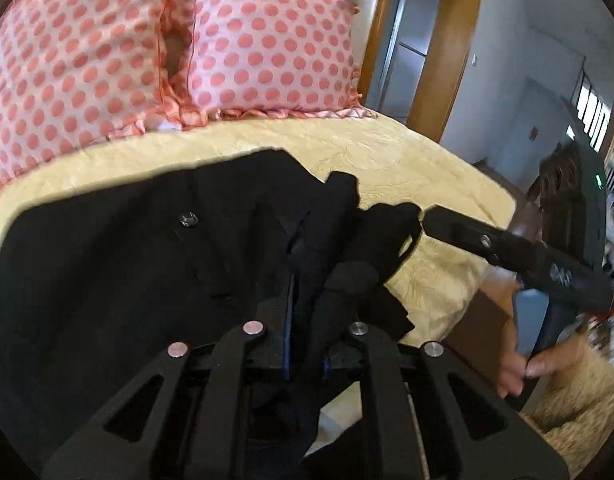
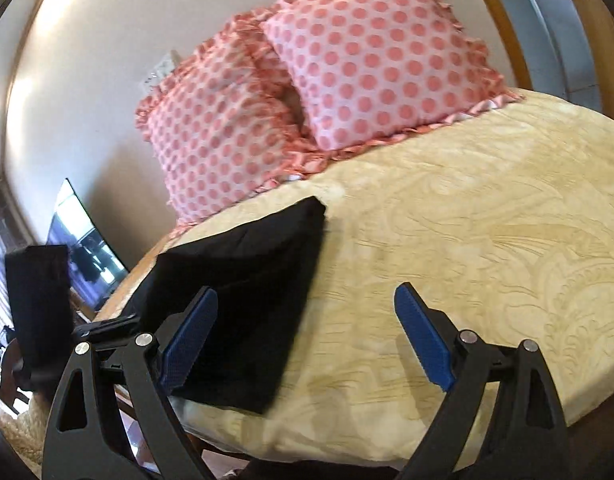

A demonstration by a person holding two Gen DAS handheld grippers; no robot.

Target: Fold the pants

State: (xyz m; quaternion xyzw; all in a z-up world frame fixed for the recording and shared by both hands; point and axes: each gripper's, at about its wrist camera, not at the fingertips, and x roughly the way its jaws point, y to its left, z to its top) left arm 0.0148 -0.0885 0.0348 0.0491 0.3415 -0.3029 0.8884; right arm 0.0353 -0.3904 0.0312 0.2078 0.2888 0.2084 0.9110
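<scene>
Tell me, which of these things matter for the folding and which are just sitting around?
In use: black pants; left tongs clamped on them; right tongs, open; the yellow bedspread they lie on.

Just there: two polka-dot pillows; wooden door frame; television.

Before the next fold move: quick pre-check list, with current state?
1. Left gripper shut on pants: ok.
2. Right gripper open, nothing between its fingers: ok.
3. Pants lying flat: not ok, bunched near the left gripper.
4. Bedspread bare to the right of the pants: ok.
5. Pillows apart from the pants: ok.
6. Pant legs aligned: cannot tell.
</scene>
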